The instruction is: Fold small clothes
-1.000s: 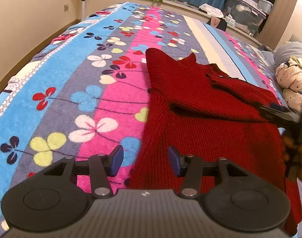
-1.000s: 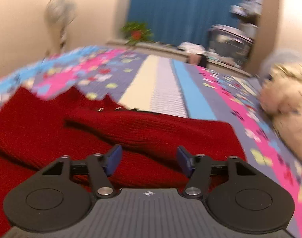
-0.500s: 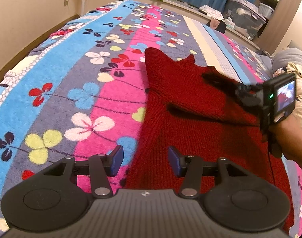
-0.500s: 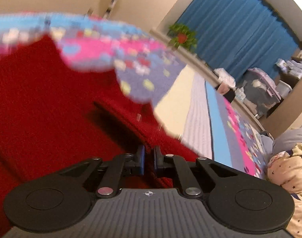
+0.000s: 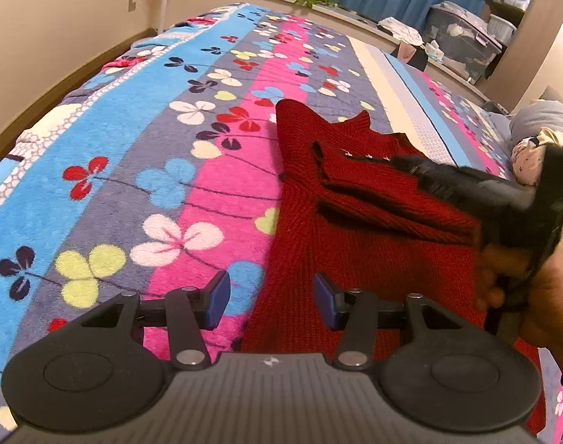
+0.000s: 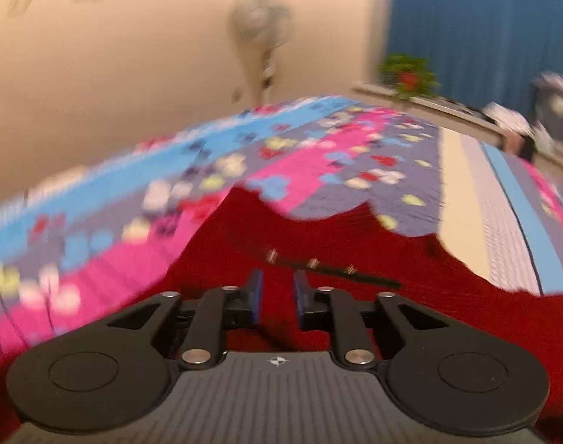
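The big soft blanket with bright stripes and flowers point(image 5: 163, 185) covers the bed. The dark red knitted sweater point(image 5: 355, 244) lies flat on it, with one sleeve folded across its top. Left of the sweater's near edge, the black left gripper point(image 5: 272, 299) hangs with its blue-tipped fingers spread wide, holding nothing. Over the sweater's right side, a hand holds the black right gripper point(image 6: 277, 294). Its fingers are a little apart, with no cloth between them.
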### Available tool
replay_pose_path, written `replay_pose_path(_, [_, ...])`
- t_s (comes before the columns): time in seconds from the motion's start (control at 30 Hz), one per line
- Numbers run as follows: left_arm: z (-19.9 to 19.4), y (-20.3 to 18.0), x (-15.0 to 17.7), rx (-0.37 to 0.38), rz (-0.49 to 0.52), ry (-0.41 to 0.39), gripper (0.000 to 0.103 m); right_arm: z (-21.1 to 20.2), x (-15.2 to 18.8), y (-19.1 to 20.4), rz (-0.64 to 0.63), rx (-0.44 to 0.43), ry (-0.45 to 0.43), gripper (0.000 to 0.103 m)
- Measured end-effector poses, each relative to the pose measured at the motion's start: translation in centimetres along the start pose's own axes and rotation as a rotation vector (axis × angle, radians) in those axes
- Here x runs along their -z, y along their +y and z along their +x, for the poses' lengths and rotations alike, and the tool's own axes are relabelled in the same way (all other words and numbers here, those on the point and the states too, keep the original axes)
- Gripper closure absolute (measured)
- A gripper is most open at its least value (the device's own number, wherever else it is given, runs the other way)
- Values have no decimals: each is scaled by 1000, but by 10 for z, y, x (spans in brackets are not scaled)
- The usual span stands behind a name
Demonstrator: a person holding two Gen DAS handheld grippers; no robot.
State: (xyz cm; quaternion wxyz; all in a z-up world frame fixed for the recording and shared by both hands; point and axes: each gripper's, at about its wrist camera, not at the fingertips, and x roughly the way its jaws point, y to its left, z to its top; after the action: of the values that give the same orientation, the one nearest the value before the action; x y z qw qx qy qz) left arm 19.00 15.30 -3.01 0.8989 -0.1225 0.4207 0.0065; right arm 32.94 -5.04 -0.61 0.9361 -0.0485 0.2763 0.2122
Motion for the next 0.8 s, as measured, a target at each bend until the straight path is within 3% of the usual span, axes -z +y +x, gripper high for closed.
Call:
replay_pose_path(0.1, [1,-2,1,-6,10,1,48,-11,-4,-19,104,32,-46,70])
replay_pose_path(0.17, [2,-2,2,-15,16,1,48,-5,-1,-29,120,76,-20,67])
replay_pose_path(0.23, [4,-1,2,-28,18,3,48,10,9,-33,104,135,105,66])
replay_pose_path(0.27, [6,0,2,-35,18,4,48,22,16,-36,102,134,223,66])
replay_pose_path(0.3, [7,1,2,-44,18,6,48,25,23,-37,104,112,271,66])
replay_pose_path(0.5, [13,8,6,-83,21,16,48,-54,9,-50,72,76,158,65])
replay_pose_path(0.7, [8,3,19,-118,73,8,48,-175,17,-88,82,130,60,53])
replay_pose_path(0.8, [-4,-4,30,-125,123,-19,48,-238,41,-110,124,183,25,50])
